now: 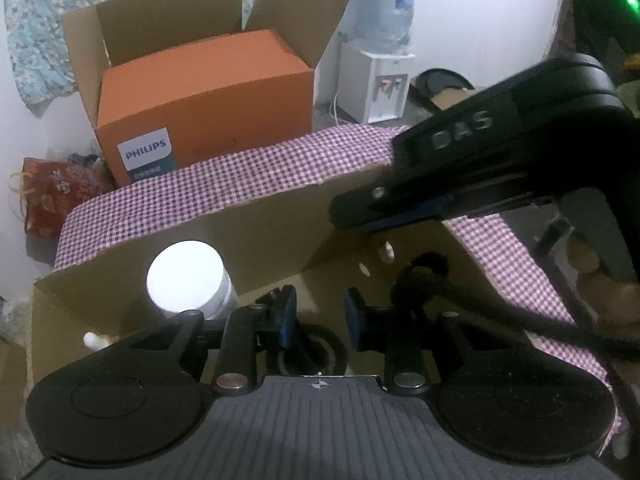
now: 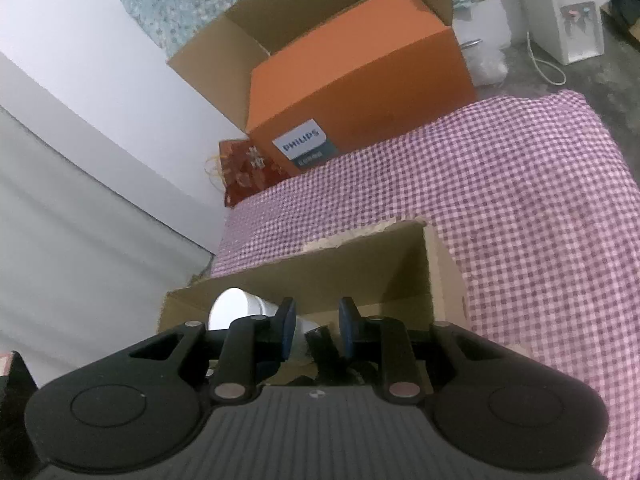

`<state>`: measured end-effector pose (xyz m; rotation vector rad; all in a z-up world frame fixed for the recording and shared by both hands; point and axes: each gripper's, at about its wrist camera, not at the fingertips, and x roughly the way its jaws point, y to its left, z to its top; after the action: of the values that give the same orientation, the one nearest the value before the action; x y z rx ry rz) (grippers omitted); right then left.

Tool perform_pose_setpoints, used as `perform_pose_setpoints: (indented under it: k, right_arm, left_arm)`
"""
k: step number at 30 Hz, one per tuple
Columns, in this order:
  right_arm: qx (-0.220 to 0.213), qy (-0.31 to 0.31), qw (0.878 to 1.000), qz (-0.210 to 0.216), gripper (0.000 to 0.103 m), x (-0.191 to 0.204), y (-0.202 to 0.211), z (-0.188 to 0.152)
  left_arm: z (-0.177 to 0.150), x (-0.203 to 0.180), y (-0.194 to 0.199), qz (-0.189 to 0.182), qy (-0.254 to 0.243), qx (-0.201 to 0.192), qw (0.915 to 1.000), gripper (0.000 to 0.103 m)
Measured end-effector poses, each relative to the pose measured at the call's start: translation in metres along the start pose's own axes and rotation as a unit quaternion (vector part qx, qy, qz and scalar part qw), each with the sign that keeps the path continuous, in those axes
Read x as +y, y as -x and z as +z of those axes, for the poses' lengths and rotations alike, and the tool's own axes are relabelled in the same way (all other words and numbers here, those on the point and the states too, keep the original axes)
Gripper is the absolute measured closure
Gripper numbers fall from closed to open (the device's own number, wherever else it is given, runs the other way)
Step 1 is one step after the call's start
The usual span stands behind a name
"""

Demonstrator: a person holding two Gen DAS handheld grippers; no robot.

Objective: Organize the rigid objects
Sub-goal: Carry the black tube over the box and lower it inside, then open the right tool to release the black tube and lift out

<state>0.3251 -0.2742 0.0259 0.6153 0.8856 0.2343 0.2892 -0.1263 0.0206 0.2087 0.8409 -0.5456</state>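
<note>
Left tongs (image 1: 319, 316) above black roll (image 1: 316, 354)

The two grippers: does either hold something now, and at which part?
Nothing is held. The left gripper and the right gripper are both open over the cardboard box.

Home room, water dispenser (image 1: 374, 80), floral curtain (image 1: 36, 28)
</note>
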Motion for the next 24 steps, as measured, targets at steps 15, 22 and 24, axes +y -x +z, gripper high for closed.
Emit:
perform_pose_setpoints:
  k: [15,22,24]
  right_arm:
    - [-0.027,-0.039,0.995,0.087,0.077,-0.005,0.090,-0.060]
    - [-0.005,0.007,0.998,0.067,0.075,0.026,0.081,-0.067]
    - [0.014,0.027,0.998,0.054,0.075,0.037,0.064,-0.064]
  left_arm:
    - [-0.038,0.001,0.087,-0.023,0.007,-0.068,0.9974,0.058]
    - [-0.071,0.013,0.114,-0.019,0.052,-0.098,0.9937,0.053]
    - [-0.081,0.019,0.121,-0.005,0.063,-0.108,0.9921,0.050]
